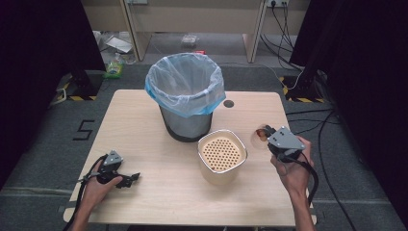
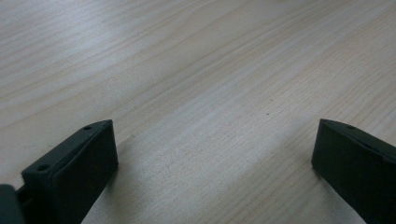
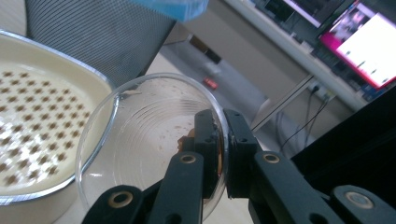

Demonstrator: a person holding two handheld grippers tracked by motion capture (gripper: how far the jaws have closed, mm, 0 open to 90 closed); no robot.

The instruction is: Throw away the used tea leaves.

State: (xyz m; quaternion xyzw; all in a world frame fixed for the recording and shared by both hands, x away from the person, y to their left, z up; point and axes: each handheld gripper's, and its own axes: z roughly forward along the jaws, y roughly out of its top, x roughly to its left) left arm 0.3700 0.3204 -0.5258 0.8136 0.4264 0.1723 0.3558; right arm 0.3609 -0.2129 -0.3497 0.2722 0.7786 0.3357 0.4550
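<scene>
A grey mesh bin (image 1: pixel 186 120) lined with a clear, blue-edged bag (image 1: pixel 185 84) stands at the back middle of the wooden table (image 1: pixel 139 120). In front of it sits a cream container with a perforated top (image 1: pixel 222 155), also seen as the container (image 3: pixel 37 121) at the left of the right gripper view. My right gripper (image 1: pixel 266 132) is shut on the rim of a clear plastic cup (image 1: pixel 256 138). The right gripper (image 3: pixel 222 123) has one jaw inside the cup (image 3: pixel 140 135), which carries brown residue and is tilted on its side. My left gripper (image 1: pixel 131 179) rests low at the front left. The left gripper (image 2: pixel 215 140) is open over bare wood.
A cable hole (image 1: pixel 228 103) lies in the table behind the container. Cables (image 1: pixel 327 125) run over the floor at the right. A bench (image 1: pixel 192 19) and clutter stand at the back. Monitors (image 3: pixel 364 42) glow beyond the table.
</scene>
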